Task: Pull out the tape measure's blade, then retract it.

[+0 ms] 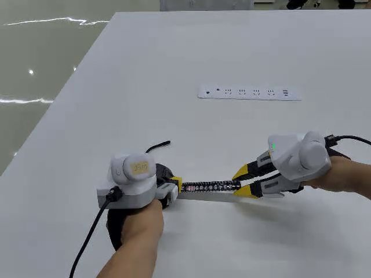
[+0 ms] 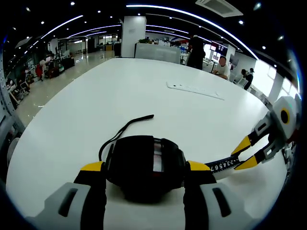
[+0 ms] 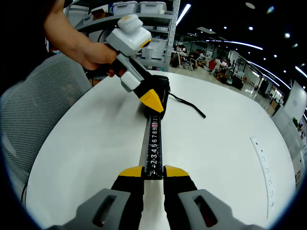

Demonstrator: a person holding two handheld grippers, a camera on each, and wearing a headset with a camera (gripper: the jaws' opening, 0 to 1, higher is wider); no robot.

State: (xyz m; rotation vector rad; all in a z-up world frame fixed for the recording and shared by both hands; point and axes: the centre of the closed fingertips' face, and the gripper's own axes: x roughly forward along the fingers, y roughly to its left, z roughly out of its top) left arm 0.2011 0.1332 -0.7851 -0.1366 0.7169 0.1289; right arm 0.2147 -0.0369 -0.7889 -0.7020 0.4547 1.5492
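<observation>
- The left gripper [image 2: 145, 166] is clenched around the black tape measure [image 3: 160, 91] near the desk's [image 1: 174, 69] front edge.
- The right gripper [image 3: 153, 171] grasps the drawn-out blade [image 3: 154, 146] by its tip.

The left tool [image 1: 172, 189] and right tool [image 1: 242, 182] are pale grey, yellow-tipped, each trailing a black cable [image 1: 91, 231].

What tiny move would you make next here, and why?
Probably draw the right gripper away from the case: the blade is pinched in its jaws with just a short length out, and the left gripper clamps the case.
</observation>
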